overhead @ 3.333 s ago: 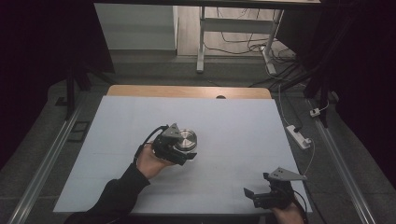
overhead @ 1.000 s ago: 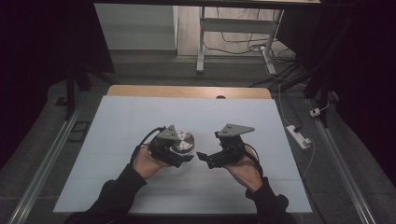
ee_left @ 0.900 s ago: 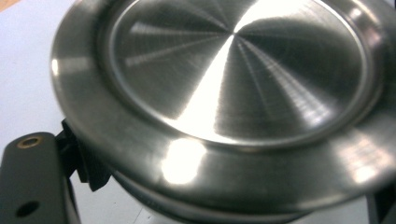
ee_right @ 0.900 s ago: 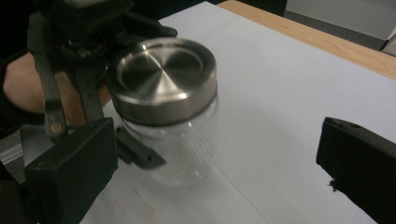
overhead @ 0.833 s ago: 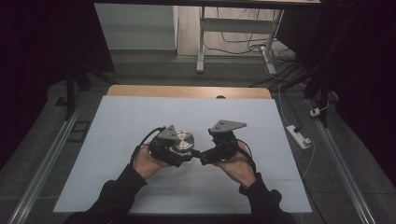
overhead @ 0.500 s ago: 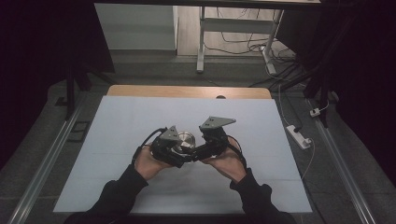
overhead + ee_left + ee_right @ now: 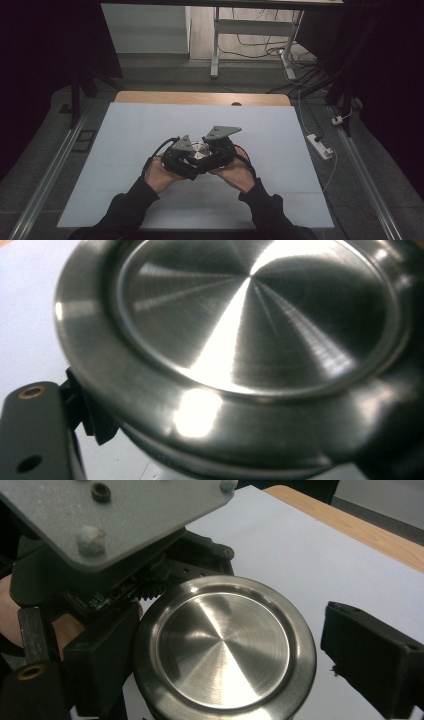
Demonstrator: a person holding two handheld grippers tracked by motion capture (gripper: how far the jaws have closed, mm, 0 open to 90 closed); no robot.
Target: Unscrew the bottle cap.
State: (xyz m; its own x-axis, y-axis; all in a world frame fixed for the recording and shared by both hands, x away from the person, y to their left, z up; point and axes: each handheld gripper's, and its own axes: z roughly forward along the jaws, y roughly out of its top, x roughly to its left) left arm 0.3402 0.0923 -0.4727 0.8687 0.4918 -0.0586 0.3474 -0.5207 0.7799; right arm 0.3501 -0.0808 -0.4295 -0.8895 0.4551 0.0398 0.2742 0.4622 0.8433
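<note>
In the high view, a round, shiny brushed-steel tin with a recessed lid (image 7: 199, 151) is held just above the middle of a pale blue table top (image 7: 125, 135), between two black hand-held tools. The left gripper (image 7: 184, 161) is brought in from the left and the right gripper (image 7: 216, 152) from the right, each in a person's hand, so that the tin is braced on both sides; this is judged to be a set-up for twisting or pulling the lid off. A white power strip (image 7: 318, 145) lies on the floor to the right of the table.

In the left gripper view, the tin's lid (image 7: 250, 320) looms very near, and a black jaw is pressed against its rim at the lower left; the left gripper is clamped on the tin.

In the right gripper view, the tin (image 7: 225, 647) sits between the right gripper's two black jaws; a gap shows at the right jaw, so the jaws are parted. The left gripper's grey plate (image 7: 115, 510) is seen beyond.

No brand, label or writing can be read.
</note>
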